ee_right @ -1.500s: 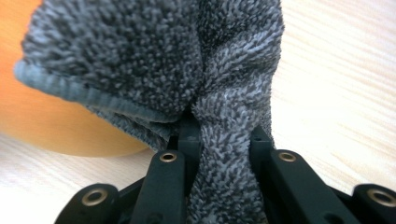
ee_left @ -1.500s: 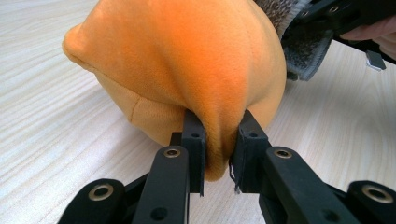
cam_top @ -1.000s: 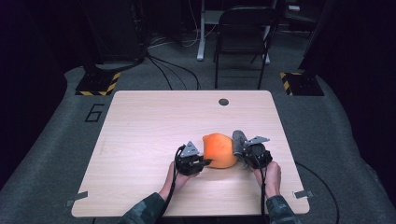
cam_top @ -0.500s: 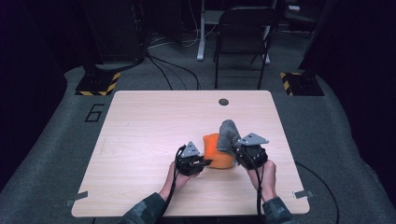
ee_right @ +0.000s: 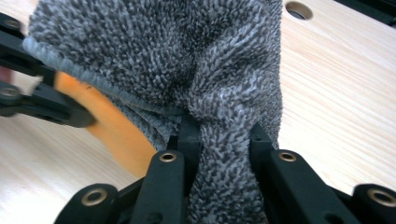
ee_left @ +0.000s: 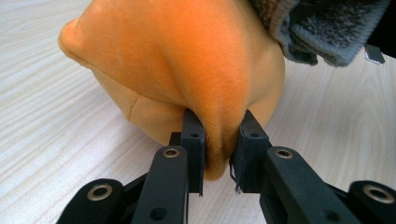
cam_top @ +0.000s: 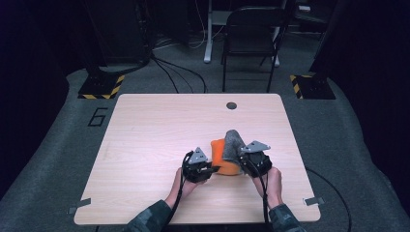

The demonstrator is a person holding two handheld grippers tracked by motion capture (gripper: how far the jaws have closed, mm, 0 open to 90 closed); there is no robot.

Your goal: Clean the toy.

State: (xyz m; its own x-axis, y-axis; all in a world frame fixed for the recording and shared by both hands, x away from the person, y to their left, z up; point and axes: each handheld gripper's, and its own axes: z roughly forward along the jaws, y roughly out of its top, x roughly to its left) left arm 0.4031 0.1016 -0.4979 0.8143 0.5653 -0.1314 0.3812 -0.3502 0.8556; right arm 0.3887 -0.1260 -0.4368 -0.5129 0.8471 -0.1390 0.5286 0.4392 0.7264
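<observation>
**Orange plush and grey terry pinched between two grippers**

Orange plush fabric is sitting near the front edge of the pale wooden table [cam_top: 145,145], a little right of centre, and we are working across it from left to right. On the left, beyond the table's far corner, a yellow-and-black striped base [cam_top: 101,87] is standing on the grey floor, with a white number six [cam_top: 98,117] marked on the floor beside the table.

Moving in, we are holding the left gripper [cam_top: 209,166] against the near left side of the orange cloth [cam_top: 223,155]. In the left gripper view its jaws are squeezing a fold of that orange cloth [ee_left: 187,60] between them, so it is clamped on the fabric, not gaping. The bulk of the orange bundle is resting on the wood and blocking our sight of the table beyond it.

Next comes the grey towel [cam_top: 234,143], draping over the right side of the orange cloth and rising above it. The right gripper [cam_top: 247,163] is pinching that towel; in the right gripper view the jaws are pressing on a gathered ridge of the grey towel [ee_right: 187,60], which is hiding most of the table ahead.

Farther back, a small dark hole [cam_top: 231,105] is showing near the table's far edge, and a black chair [cam_top: 251,38] is standing behind it. At the far right, a second striped base [cam_top: 309,87] is sitting on the floor.
</observation>
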